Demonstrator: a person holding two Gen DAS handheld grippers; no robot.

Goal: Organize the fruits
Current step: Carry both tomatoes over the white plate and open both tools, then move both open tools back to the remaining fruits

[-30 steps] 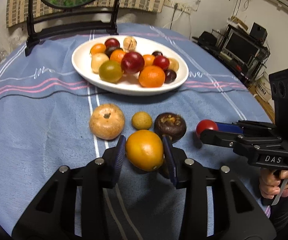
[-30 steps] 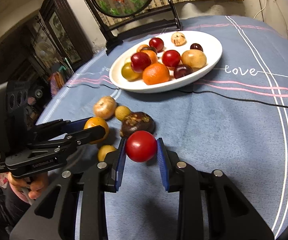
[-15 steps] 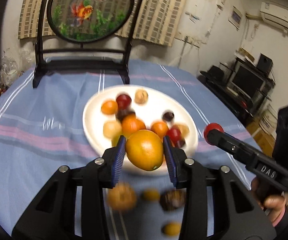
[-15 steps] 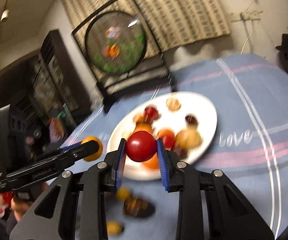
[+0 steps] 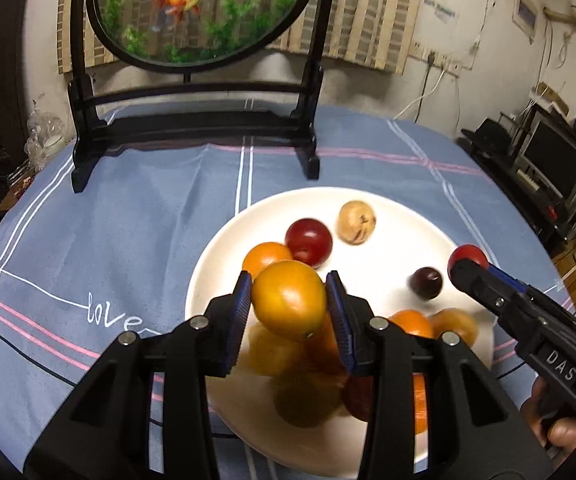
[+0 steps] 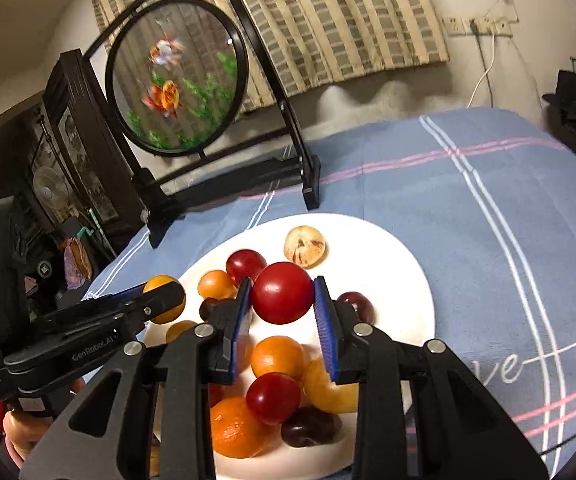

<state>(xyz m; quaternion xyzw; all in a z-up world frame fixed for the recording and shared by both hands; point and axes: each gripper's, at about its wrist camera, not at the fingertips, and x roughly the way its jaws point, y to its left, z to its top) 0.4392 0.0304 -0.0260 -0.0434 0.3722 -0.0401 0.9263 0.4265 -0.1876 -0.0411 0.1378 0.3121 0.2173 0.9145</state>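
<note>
My left gripper (image 5: pixel 290 307) is shut on an orange fruit (image 5: pixel 289 300) and holds it above the white plate (image 5: pixel 223 248). In the right wrist view my right gripper (image 6: pixel 282 303) is shut on a red fruit (image 6: pixel 282 292), also over the plate (image 6: pixel 388 252). The plate carries several fruits: oranges, red and dark plums, and a pale tan fruit (image 5: pixel 356 222). The right gripper (image 5: pixel 466 269) with its red fruit (image 5: pixel 467 255) shows at the right of the left wrist view. The left gripper (image 6: pixel 164 295) with its orange fruit shows at the left of the right wrist view.
A round fish painting on a black stand (image 5: pixel 191 128) rises behind the plate at the table's far side. The blue striped tablecloth (image 5: pixel 107 216) covers the table. Electronics and shelves (image 5: pixel 548 156) stand beyond the right edge. A hand (image 5: pixel 560 432) grips the right tool.
Both grippers have carried their fruits forward and up from the near cloth to above the plate. The loose fruits on the cloth have dropped out of view.
</note>
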